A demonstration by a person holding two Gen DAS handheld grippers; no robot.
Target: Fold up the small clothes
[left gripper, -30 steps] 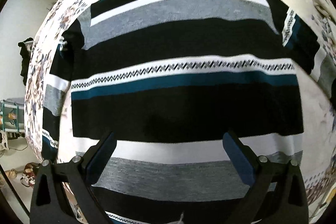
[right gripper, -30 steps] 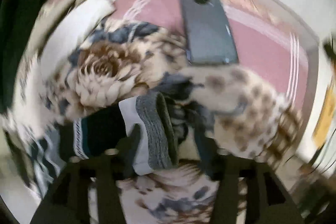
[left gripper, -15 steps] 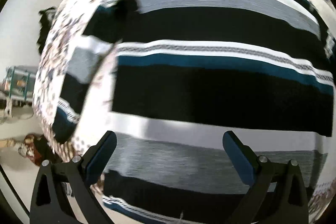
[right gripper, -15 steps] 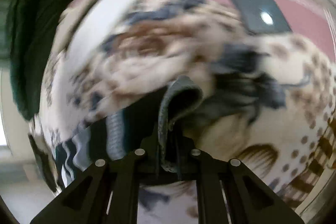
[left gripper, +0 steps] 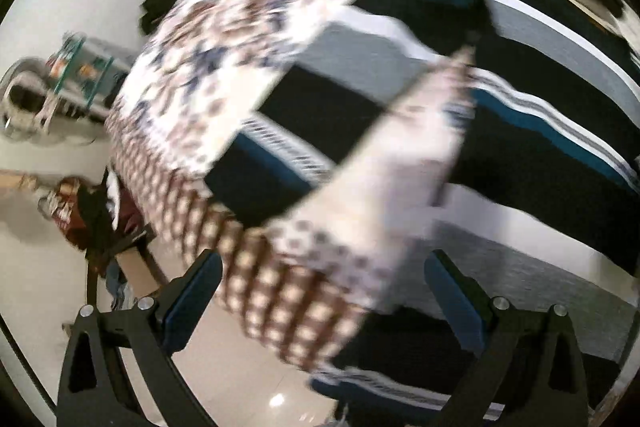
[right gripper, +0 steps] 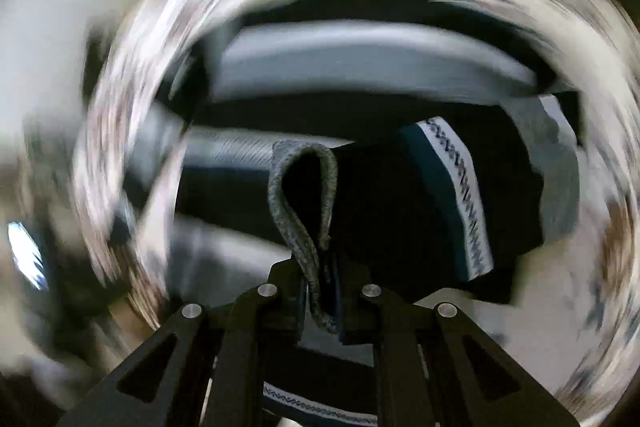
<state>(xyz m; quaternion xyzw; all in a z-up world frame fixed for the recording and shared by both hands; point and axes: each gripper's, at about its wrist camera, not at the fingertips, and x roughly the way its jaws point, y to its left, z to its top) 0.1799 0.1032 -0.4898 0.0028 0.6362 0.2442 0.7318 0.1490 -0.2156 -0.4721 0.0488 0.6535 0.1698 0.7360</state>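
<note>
Right gripper (right gripper: 320, 301) clamped on grey ribbed cuff (right gripper: 298, 195) of striped sweater (left gripper: 532, 131), sleeve lifted at frame centre. Left gripper (left gripper: 320, 299) apart, empty, over bed (left gripper: 224, 39) edge. Knit looks soft, light, floppy; grab at cuff or hem.

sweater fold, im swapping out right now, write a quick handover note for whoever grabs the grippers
Right gripper: shut on the grey cuff of the striped sweater, sleeve lifted over the body.
Left gripper: open, holding nothing, above the bed edge near the other sleeve.
Sweater lies flat on the floral bedspread.
Done: one sleeve picked up.
Left: lay that sleeve across, fold the other sleeve, then the body.
</note>
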